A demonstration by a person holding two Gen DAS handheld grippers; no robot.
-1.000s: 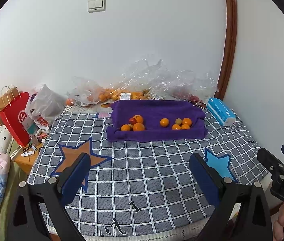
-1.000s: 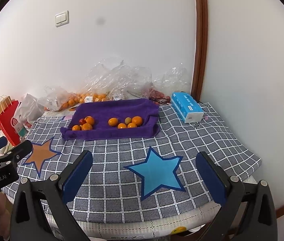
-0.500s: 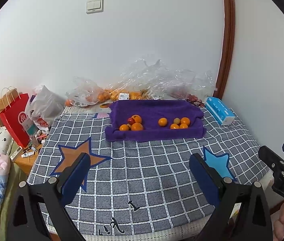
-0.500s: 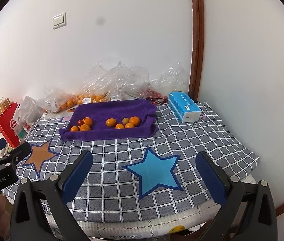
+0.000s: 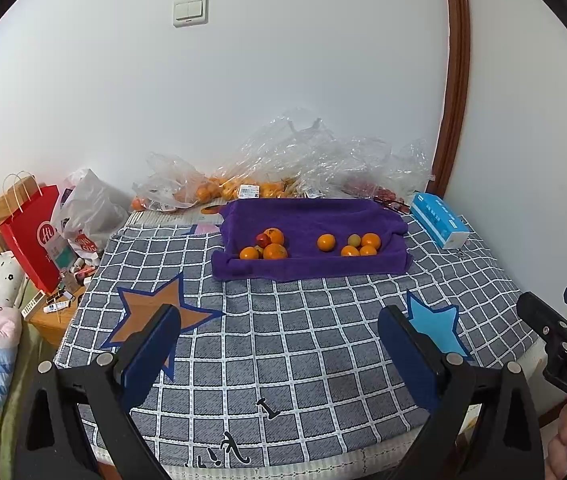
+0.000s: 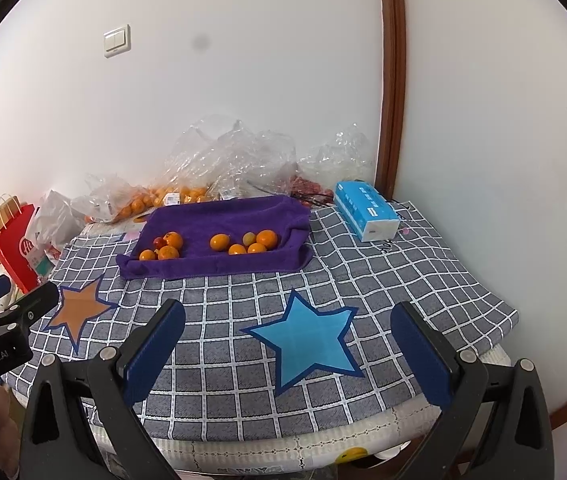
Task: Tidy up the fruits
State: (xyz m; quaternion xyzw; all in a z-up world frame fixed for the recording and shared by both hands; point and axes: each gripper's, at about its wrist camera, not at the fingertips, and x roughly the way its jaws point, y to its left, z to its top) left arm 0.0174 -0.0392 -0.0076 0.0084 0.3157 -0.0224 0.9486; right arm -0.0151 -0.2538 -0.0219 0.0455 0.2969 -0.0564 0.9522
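The left gripper [image 5: 279, 336] and the right gripper [image 6: 287, 332] are both wide open and hold nothing. The oranges [image 5: 275, 245] sit in two little groups on the purple towel [image 5: 307, 216], far ahead of both grippers, across the checked blanket [image 5: 283, 352].

Purple towel [image 5: 311, 216]; orange fruits [image 5: 325, 242]; grey white-checked cloth [image 5: 283, 344] with blue star [image 6: 307, 340]; red bag [image 5: 33, 236].

A blue tissue pack [image 6: 366, 211], a red paper bag [image 5: 35, 236] and a wall switch [image 5: 190, 9].
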